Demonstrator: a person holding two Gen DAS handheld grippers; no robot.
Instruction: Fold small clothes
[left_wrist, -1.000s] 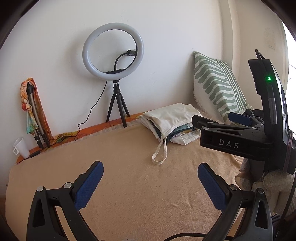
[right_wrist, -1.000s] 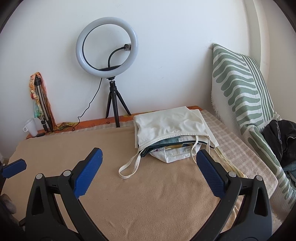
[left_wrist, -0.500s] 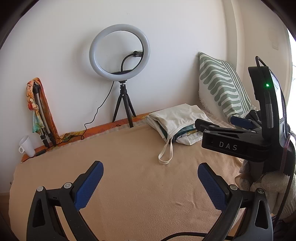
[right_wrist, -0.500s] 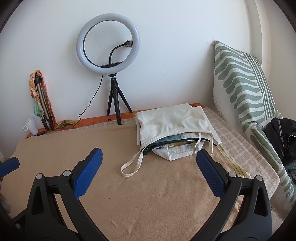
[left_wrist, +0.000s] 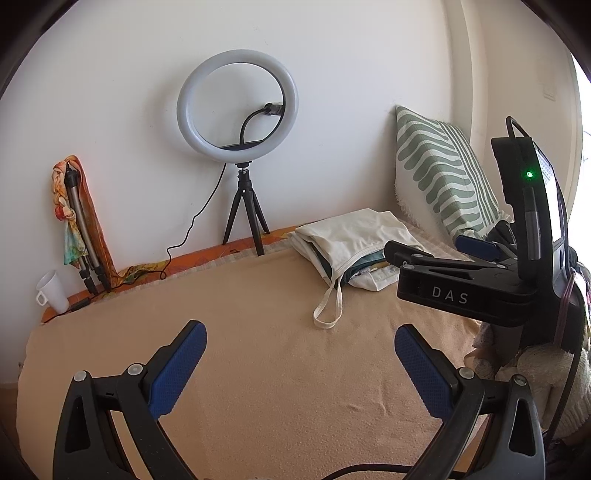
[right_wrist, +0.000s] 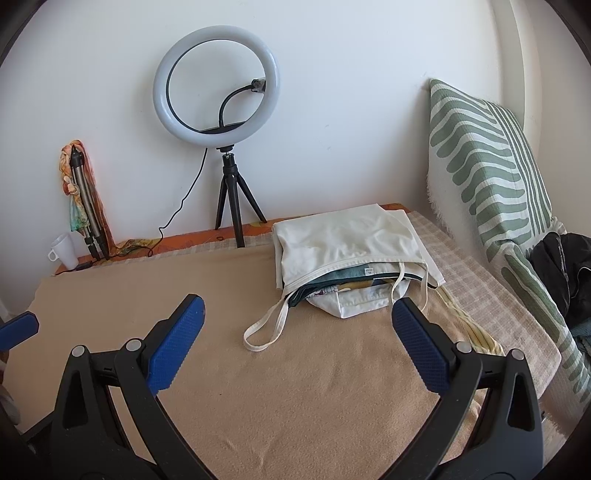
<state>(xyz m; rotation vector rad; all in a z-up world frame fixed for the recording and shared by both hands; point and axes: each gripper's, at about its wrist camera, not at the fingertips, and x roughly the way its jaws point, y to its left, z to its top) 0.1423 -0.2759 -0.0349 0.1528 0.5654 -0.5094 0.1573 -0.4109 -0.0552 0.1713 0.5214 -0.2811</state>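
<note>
Cream tote bag (right_wrist: 347, 247) half-hiding folded clothes (right_wrist: 343, 286), left gripper (left_wrist: 299, 363) and right gripper (right_wrist: 295, 332) wide apart, empty.

A cream cloth tote bag (right_wrist: 347, 242) is laid flat on the tan blanket (right_wrist: 295, 387), toward its far right part, near the wall. Its mouth is turned toward the cameras, and folded clothes (right_wrist: 354, 291), dark green, white and patterned, are seen protruding from it. One strap (right_wrist: 267, 326) is looped out onto the blanket.
</note>
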